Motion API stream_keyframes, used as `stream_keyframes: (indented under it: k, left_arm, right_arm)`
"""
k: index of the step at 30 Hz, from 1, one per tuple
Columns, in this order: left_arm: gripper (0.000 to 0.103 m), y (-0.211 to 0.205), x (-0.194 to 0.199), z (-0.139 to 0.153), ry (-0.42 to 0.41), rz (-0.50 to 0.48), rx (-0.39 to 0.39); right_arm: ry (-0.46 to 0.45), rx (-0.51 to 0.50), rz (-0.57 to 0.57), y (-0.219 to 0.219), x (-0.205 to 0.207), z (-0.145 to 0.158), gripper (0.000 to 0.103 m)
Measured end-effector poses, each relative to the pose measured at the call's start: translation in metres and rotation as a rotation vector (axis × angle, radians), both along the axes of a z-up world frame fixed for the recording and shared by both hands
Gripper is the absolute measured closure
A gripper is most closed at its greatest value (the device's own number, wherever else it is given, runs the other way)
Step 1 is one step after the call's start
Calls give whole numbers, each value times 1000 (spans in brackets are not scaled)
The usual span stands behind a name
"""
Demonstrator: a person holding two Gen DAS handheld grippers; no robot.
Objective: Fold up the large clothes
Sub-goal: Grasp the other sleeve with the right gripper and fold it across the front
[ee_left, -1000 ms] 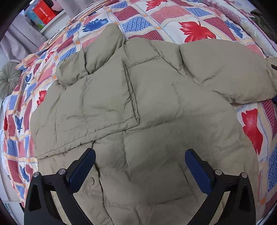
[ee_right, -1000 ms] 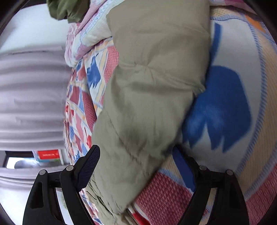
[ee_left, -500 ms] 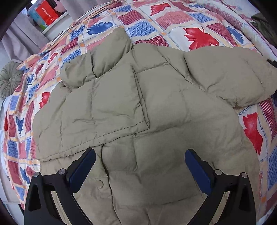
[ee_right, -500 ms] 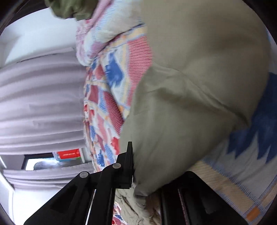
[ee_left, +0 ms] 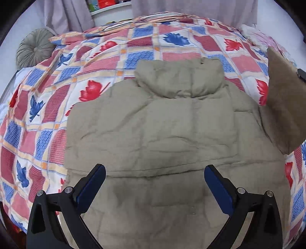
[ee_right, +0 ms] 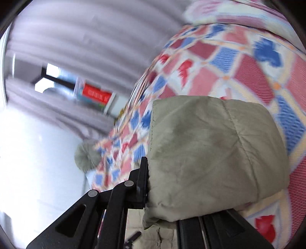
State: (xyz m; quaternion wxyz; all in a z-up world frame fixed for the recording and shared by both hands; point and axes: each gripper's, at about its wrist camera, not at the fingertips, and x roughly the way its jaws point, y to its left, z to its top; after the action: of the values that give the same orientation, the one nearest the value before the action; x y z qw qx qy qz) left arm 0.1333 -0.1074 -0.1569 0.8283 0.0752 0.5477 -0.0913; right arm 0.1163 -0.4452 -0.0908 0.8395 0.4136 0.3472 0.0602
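A khaki puffer jacket (ee_left: 168, 130) lies flat on the patchwork bed cover (ee_left: 45, 107), collar (ee_left: 179, 78) toward the far side. Its left sleeve is folded in over the body. My left gripper (ee_left: 155, 182) hovers open and empty above the jacket's lower part. My right gripper (ee_right: 162, 187) is shut on the end of the jacket's right sleeve (ee_right: 210, 153) and holds it lifted off the bed. That raised sleeve also shows at the right edge of the left wrist view (ee_left: 285, 107).
A round grey-green cushion (ee_left: 34, 50) sits at the bed's far left corner. Grey curtains (ee_left: 63, 15) and a shelf with red boxes (ee_left: 107, 4) stand behind the bed. The bed's edge drops off at the left.
My right gripper has closed on the right sleeve end and lifted it off the bed. My left gripper has swung round to face the collar and stays open.
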Motion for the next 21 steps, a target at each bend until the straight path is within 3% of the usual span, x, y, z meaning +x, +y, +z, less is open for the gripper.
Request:
stream_keyframes:
  k: [3, 6, 13, 16, 17, 18, 20, 21]
  left_arm:
    - [0, 42, 9, -6, 7, 48, -2]
    - [0, 72, 14, -16, 18, 81, 1]
    - [0, 102, 26, -36, 52, 118, -43]
    - [0, 98, 32, -39, 58, 120, -76]
    - [0, 98, 33, -39, 60, 127, -95]
    - [0, 97, 36, -40, 65, 137, -120]
    - [0, 95, 41, -39, 75, 149, -157]
    - [0, 94, 42, -39, 76, 150, -167]
  right_arm:
    - [60, -89, 111, 70, 19, -15, 95]
    - [152, -139, 175, 123, 29, -51, 95]
    - [352, -130, 147, 152, 19, -132, 95]
    - [404, -130, 106, 149, 14, -149, 90]
    - [403, -123, 94, 147, 13, -150, 78]
    - [395, -107, 87, 145, 12, -150, 55]
    - [370, -83, 90, 144, 11, -143, 28]
    - [365, -89, 92, 144, 11, -138, 28]
